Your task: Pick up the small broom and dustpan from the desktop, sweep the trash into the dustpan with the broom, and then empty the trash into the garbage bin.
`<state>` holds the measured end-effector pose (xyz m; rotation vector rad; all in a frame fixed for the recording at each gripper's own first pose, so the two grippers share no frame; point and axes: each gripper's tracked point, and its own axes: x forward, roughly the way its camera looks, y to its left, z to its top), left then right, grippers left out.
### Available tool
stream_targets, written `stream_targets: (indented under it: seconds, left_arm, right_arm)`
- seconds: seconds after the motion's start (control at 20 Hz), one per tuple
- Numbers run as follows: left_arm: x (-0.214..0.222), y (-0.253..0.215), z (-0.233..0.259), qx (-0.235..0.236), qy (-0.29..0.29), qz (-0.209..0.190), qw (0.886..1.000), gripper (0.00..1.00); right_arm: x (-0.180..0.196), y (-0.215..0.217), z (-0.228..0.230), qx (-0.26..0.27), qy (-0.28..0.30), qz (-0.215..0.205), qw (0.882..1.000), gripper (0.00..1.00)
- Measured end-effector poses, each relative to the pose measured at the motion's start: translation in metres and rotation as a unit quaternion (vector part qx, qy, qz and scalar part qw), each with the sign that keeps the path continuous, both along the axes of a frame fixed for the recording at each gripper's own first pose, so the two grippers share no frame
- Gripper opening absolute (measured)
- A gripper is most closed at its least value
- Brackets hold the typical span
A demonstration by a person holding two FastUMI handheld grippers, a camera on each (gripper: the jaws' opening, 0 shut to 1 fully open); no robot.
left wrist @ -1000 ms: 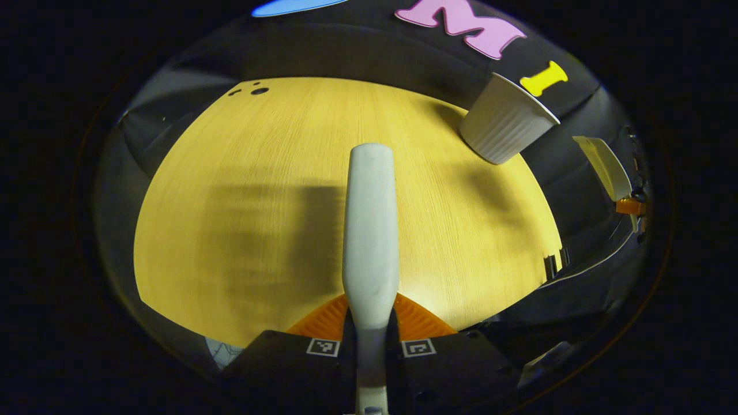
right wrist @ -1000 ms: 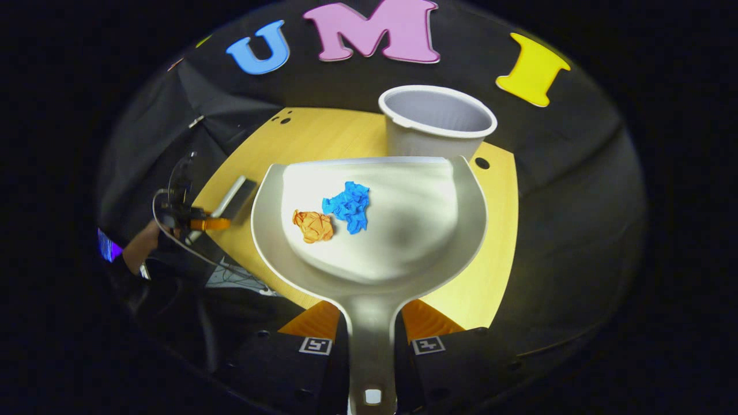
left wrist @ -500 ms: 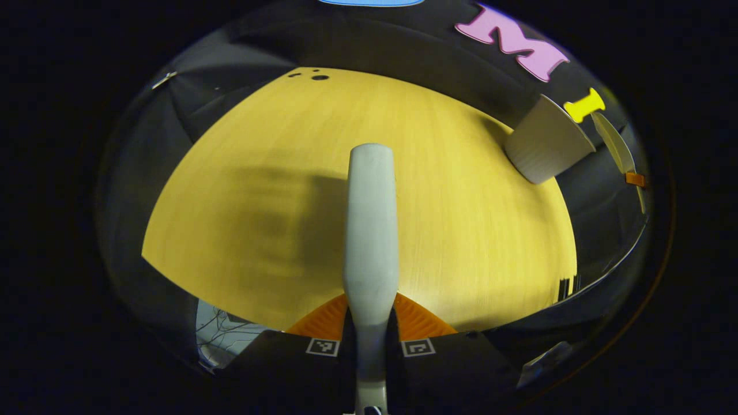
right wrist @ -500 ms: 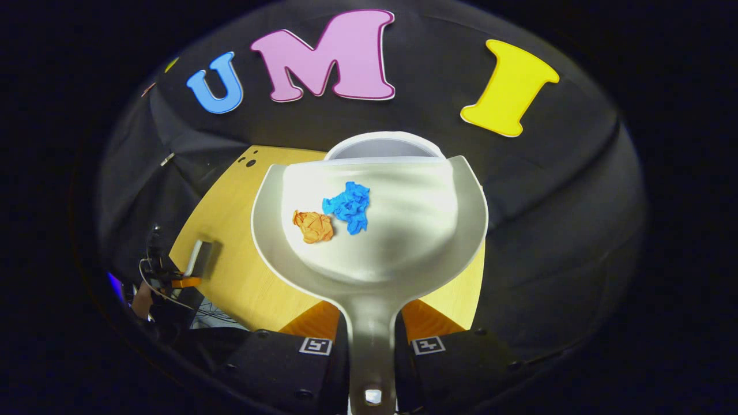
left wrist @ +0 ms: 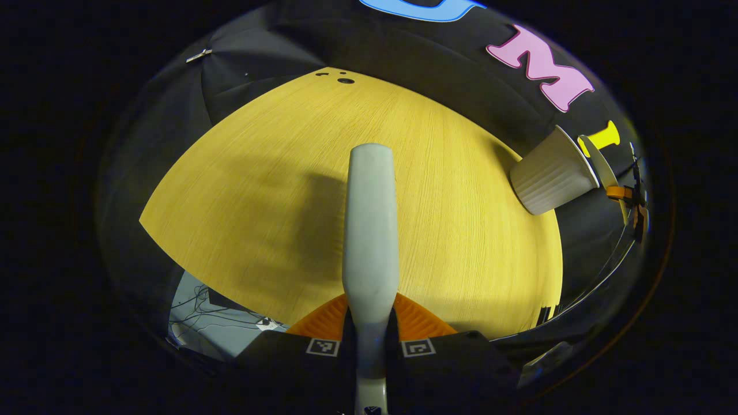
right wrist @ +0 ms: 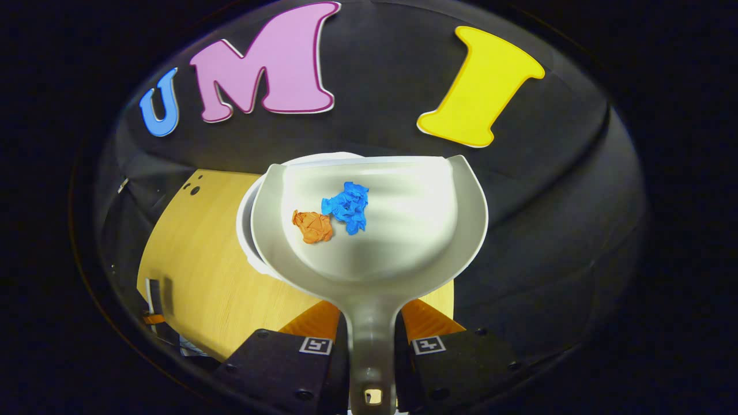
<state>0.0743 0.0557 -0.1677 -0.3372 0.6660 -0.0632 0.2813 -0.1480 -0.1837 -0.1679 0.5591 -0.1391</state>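
Both sweeping tools are already off the desk and the sweeping looks finished: the blue paper wad and the orange paper wad sit side by side, touching, in the bowl of the dustpan, and I see no scraps on the bare part of the desk. What is left, as I judge it, is the tip into the garbage bin. My right tool is clenched on the dustpan's handle, both fingers pressing its neck, the pan stretching forward from the tool and held about level. The bin's white rim peeks out from under the pan's left edge, so the pan hangs over the bin's mouth, though most of the bin is hidden beneath it. In the left gripper view the pan shows as a thin pale blade just beyond the bin's rim. My left tool grips the small broom by its pale handle, which runs straight ahead from the fingers, above the desk and well apart from the bin; the bristles are not visible.
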Motion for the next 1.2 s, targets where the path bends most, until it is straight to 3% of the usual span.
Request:
stream_targets:
  seconds: [0.05, 0.4, 0.65, 0.85, 0.95, 1.15, 1.2]
  left_arm:
    - [0.0, 0.001, 0.001, -0.002, -0.003, 0.004, 1.0, 0.24]
    - [-0.004, 0.004, 0.006, 0.001, -0.009, 0.018, 1.0, 0.25]
    - [-0.005, 0.004, 0.006, 0.008, -0.007, 0.015, 1.0, 0.25]
    - [-0.006, 0.004, 0.007, 0.02, -0.005, 0.011, 1.0, 0.25]
    - [-0.006, 0.003, 0.007, 0.017, -0.003, 0.01, 1.0, 0.25]
    - [-0.008, 0.004, 0.001, 0.034, 0.012, 0.011, 0.999, 0.25]
    - [-0.008, 0.003, 0.0, 0.033, 0.013, 0.01, 0.999, 0.25]
  right_arm:
    - [0.006, -0.005, 0.0, -0.013, -0.003, -0.007, 1.0, 0.35]
    - [0.038, -0.022, 0.004, -0.143, -0.008, -0.02, 0.99, 0.35]
    - [0.042, -0.031, 0.013, -0.255, -0.019, -0.03, 0.966, 0.35]
    - [0.042, -0.035, 0.026, -0.34, -0.021, -0.023, 0.94, 0.35]
    - [0.043, -0.036, 0.033, -0.386, -0.021, -0.015, 0.922, 0.35]
    - [0.042, -0.039, 0.045, -0.529, -0.025, 0.016, 0.848, 0.36]
    - [0.041, -0.041, 0.049, -0.549, -0.026, 0.021, 0.835, 0.35]
